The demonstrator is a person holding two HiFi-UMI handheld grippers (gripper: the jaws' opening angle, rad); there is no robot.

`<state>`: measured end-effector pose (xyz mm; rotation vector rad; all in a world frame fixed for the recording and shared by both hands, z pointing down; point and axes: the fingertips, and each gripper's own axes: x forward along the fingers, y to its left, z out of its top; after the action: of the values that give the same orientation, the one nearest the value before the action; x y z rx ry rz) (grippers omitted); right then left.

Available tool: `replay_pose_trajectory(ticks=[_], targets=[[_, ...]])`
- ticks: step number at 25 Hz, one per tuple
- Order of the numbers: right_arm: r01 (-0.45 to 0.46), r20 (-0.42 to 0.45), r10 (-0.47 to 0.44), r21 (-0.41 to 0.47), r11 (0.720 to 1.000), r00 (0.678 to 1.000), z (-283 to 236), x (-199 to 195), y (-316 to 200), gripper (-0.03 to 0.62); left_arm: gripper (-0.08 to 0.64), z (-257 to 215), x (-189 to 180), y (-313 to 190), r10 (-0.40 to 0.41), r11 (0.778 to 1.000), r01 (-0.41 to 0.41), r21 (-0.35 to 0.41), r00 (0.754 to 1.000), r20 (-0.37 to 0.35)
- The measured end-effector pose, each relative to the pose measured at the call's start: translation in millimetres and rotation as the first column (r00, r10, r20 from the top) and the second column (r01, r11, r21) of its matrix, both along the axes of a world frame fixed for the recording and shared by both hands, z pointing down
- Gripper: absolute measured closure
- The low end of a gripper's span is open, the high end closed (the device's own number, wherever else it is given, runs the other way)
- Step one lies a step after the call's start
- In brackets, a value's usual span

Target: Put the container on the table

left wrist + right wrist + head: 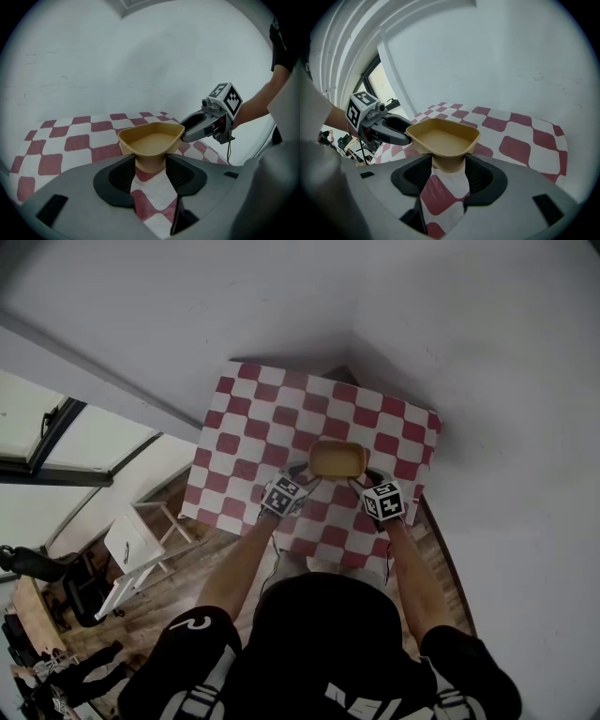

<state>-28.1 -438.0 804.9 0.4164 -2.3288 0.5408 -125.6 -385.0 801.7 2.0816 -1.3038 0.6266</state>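
Note:
A tan, shallow container [337, 459] is held between both grippers over a table with a red-and-white checked cloth [253, 427]. My left gripper [302, 478] is shut on the container's left end and my right gripper [364, 482] on its right end. In the left gripper view the container [152, 138] sits clamped between the dark pads [122, 171], with the right gripper [199, 127] at its far rim. The right gripper view shows the container [443, 136] the same way, with the left gripper [391, 129] opposite. I cannot tell whether its base touches the cloth.
The table stands in a corner against white walls [450, 334]. A white stool [136, 540] stands on the wooden floor [202, 563] to the left of the table. A window [56, 437] lies further left. The cloth's front edge [309, 554] is just before me.

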Motion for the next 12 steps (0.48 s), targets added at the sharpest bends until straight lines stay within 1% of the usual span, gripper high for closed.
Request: replay_pose_trajectory(ticks=[12], targets=[[-0.01, -0.032, 0.008, -0.044, 0.999, 0.999, 21.4, -3.2, -1.8, 0.36, 0.344, 22.7, -4.9, -4.6, 0.011, 0.998, -0.011, -0.064, 1.0, -0.005]])
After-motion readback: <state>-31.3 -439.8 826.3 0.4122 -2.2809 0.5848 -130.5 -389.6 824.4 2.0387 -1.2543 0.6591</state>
